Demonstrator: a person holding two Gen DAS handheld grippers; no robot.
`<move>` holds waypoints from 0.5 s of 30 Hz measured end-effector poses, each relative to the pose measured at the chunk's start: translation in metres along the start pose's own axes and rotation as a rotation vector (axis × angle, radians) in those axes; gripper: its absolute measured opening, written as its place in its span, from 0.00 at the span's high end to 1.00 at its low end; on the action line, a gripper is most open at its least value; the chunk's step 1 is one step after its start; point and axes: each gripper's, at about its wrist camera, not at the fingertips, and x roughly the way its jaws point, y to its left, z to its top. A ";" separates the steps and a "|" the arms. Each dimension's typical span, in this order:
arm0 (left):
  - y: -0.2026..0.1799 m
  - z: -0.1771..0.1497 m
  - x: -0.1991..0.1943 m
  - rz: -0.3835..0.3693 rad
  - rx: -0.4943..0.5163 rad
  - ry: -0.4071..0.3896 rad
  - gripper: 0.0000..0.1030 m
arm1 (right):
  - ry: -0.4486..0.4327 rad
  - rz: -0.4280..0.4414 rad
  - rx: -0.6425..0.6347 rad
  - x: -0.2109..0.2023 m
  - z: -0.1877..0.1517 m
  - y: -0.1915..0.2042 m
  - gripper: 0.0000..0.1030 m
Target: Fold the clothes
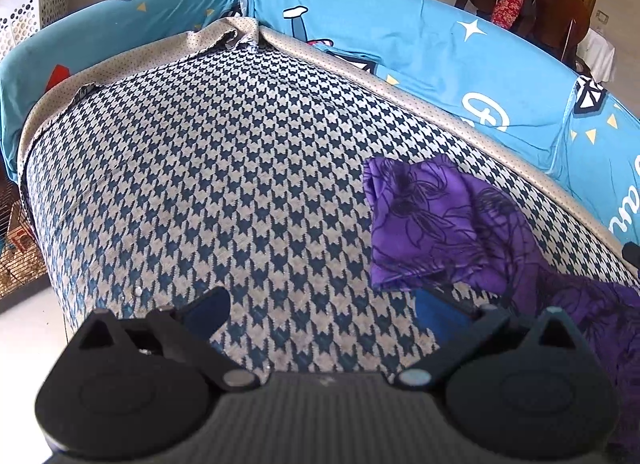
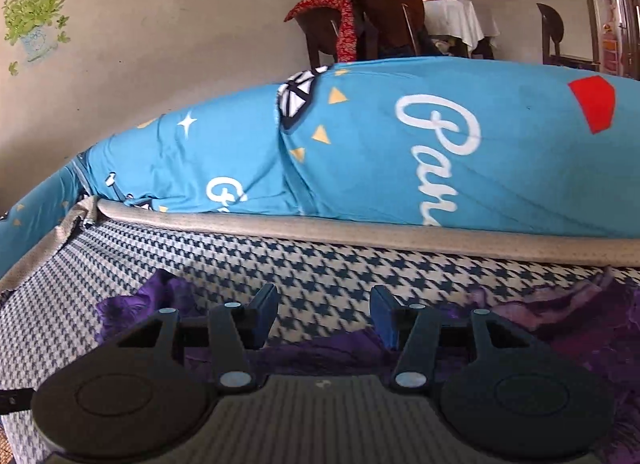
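The fingers of the left gripper (image 1: 322, 306) stand spread with nothing between them, hovering over bare houndstooth; those of the right gripper (image 2: 324, 314) are likewise parted and empty, poised just above purple cloth; the purple garment (image 1: 432, 220) lies rumpled along the near right part of the sofa seat (image 1: 224, 168), one flat-lying end reaching toward the seat's middle, the rest bunched toward the right edge; a beige piping (image 2: 360, 230) borders the seat's far edge, and beyond it rise the blue cushions (image 2: 400, 152) of the back. The garment is neither spread flat nor in a neat fold, so this could be a piece about to be laid out or one midway through folding. To do either well, each gripper would likely need to take a true edge or corner, not a bunched middle; pinch one layer only, pull the cloth taut between both, and keep it on the open part of the seat, clear of the piping.
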 end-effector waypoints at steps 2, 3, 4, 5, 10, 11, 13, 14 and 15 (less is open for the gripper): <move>-0.007 -0.001 -0.001 -0.006 0.016 -0.001 0.00 | 0.016 -0.028 -0.005 0.002 -0.004 -0.012 0.50; -0.010 -0.002 -0.002 -0.008 0.023 -0.001 0.00 | 0.023 -0.041 -0.009 0.003 -0.005 -0.017 0.50; -0.013 -0.003 -0.001 -0.010 0.028 0.000 0.00 | 0.029 -0.051 -0.014 0.005 -0.007 -0.021 0.50; -0.016 -0.004 -0.001 -0.011 0.034 0.002 0.00 | 0.035 -0.061 -0.019 0.007 -0.008 -0.024 0.49; -0.022 -0.006 0.001 -0.012 0.051 0.010 0.00 | 0.072 -0.076 -0.043 0.022 -0.011 -0.029 0.38; -0.023 -0.007 0.002 -0.012 0.054 0.012 0.00 | 0.074 -0.091 -0.051 0.025 -0.011 -0.029 0.38; -0.026 -0.007 0.003 -0.012 0.060 0.015 0.00 | 0.093 -0.100 -0.056 0.033 -0.013 -0.030 0.36; -0.027 -0.008 0.004 -0.012 0.063 0.017 0.00 | 0.114 -0.107 -0.059 0.038 -0.013 -0.031 0.36; -0.028 -0.008 0.004 -0.012 0.066 0.019 0.00 | 0.117 -0.113 -0.068 0.040 -0.014 -0.030 0.36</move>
